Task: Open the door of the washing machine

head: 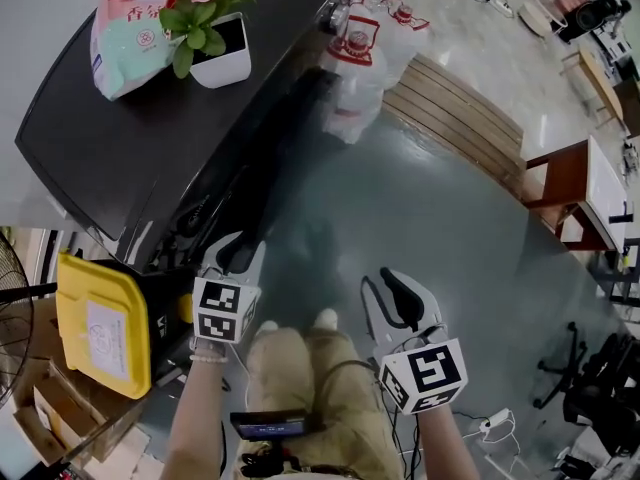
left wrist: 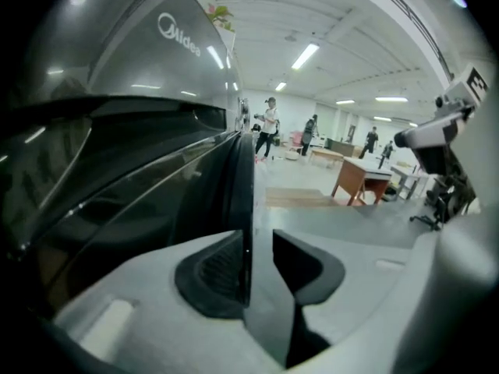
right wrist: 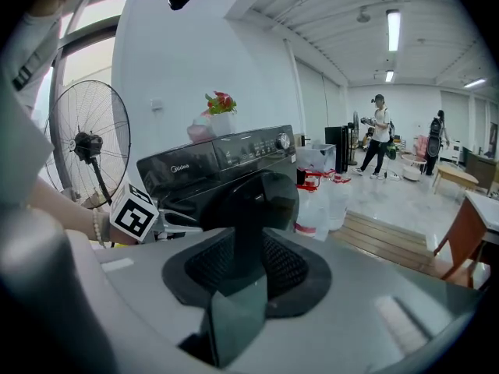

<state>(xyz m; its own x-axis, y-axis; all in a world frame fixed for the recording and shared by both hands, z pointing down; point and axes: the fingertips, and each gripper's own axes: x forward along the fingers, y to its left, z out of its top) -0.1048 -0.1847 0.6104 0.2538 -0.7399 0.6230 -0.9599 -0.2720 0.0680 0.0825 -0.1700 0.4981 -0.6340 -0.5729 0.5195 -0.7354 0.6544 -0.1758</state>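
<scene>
- Door [head: 290, 138] of the washing machine [head: 110, 138], head view: it stands ajar, swung out from the dark front under the top that carries a flower pot [head: 222, 53] and a bag [head: 125, 38]. The left gripper [head: 238, 255] is at the door's free edge. The right gripper [head: 388, 293] hangs well apart over the floor [head: 450, 228].
- Left gripper view: the left gripper [left wrist: 256, 246] has its jaws spread wide, and the free edge [left wrist: 243, 193] runs between them. A gap shows on the right side, so it is released, not clamped.
- Right gripper view: the right gripper [right wrist: 249, 252] has its jaws apart with nothing between them. The round door [right wrist: 261, 197] is beyond, on the machine's front.
- Handling, as I judge it: the door is rigid, glossy and probably slippery, and it turns on a hinge. Grip the free rim opposite the hinge and draw it along its arc, without twisting.
</scene>
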